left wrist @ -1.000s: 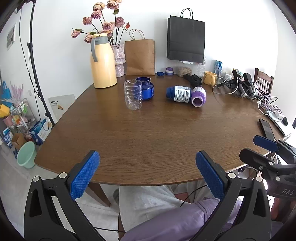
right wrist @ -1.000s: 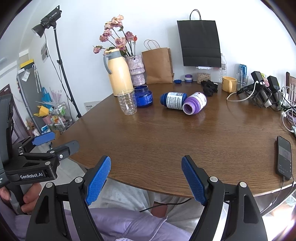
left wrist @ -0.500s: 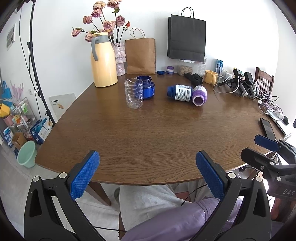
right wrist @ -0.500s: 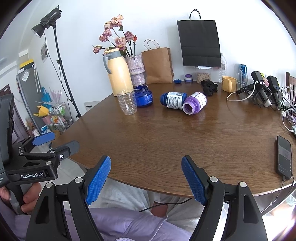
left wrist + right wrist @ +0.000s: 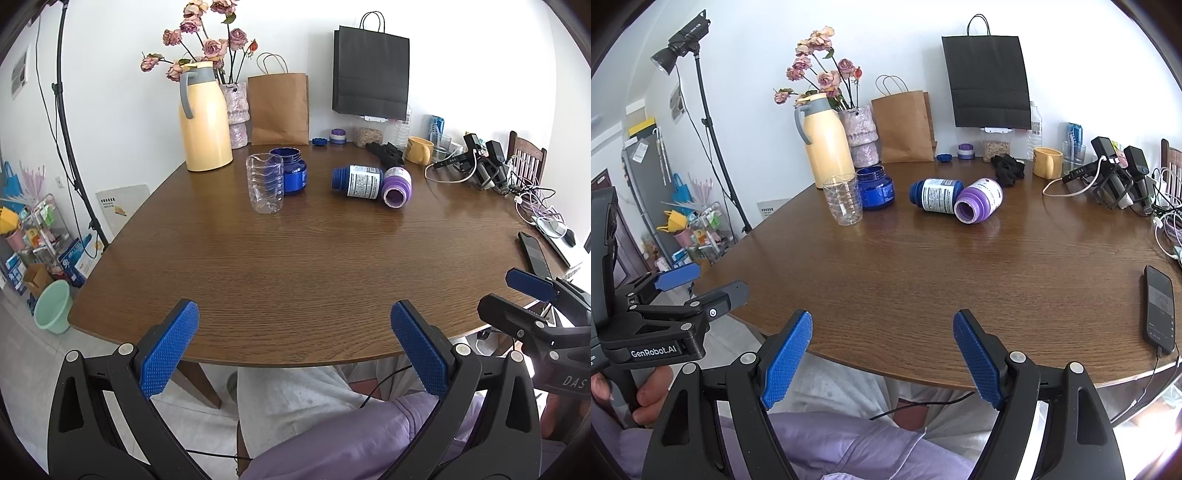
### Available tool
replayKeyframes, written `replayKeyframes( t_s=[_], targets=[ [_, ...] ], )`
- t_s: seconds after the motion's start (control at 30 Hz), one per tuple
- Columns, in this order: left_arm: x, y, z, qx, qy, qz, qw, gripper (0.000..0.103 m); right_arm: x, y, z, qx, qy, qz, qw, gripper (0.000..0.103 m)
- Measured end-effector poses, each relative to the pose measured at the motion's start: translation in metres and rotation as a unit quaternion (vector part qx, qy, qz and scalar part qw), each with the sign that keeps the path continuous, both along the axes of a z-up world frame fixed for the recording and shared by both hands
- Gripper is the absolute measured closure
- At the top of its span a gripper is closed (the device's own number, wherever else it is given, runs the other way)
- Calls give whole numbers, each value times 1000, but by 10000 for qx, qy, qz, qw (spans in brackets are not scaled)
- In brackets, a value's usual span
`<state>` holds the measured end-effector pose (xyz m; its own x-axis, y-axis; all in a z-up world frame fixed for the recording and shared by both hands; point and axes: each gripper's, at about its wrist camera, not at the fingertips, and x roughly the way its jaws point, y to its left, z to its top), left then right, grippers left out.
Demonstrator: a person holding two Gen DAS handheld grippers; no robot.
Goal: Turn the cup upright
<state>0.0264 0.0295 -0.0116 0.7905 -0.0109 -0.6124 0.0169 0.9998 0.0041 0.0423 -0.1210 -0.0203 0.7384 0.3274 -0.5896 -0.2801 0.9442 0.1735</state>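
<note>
A clear ribbed plastic cup (image 5: 265,183) stands upright, mouth up, far back on the brown table (image 5: 295,266); it also shows in the right wrist view (image 5: 843,199). A dark blue jar (image 5: 290,175) stands just behind it. My left gripper (image 5: 293,343) is open and empty at the table's near edge. My right gripper (image 5: 881,354) is open and empty at the near edge too. Each gripper shows at the side of the other's view.
A blue bottle (image 5: 357,181) and a purple bottle (image 5: 396,186) lie on their sides mid-back. A yellow jug (image 5: 204,118), vase, paper bags, yellow mug (image 5: 420,150), cables and chargers line the back and right. A phone (image 5: 1160,308) lies at the right edge.
The left wrist view has shifted very slightly; nothing on the table moved and both grippers stay open.
</note>
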Motion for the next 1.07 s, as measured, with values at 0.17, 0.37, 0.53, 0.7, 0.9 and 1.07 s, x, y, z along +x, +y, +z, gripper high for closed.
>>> replayKeyframes(
  t_s=[0.17,0.37,0.53,0.7,0.9,1.07],
  targets=[
    [1,-1,-1,4,30,31,10000,0,1,0,-2,-8,9,12,10000,21],
    [2,1,-2,2,52,19,10000,0,2,-2,-3,10,26,-5,10000,21],
    [2,2,-1,36,70,39,10000,0,2,-2,-3,7,31,-3,10000,21],
    [2,4,-1,59,81,71,9999,0,1,-2,-3,12,32,-13,10000,21],
    [3,5,0,71,98,80,9999,0,2,-3,-5,2,69,-28,10000,21],
    [3,4,0,98,62,41,9999,0,2,-3,-4,5,73,-30,10000,21]
  ],
)
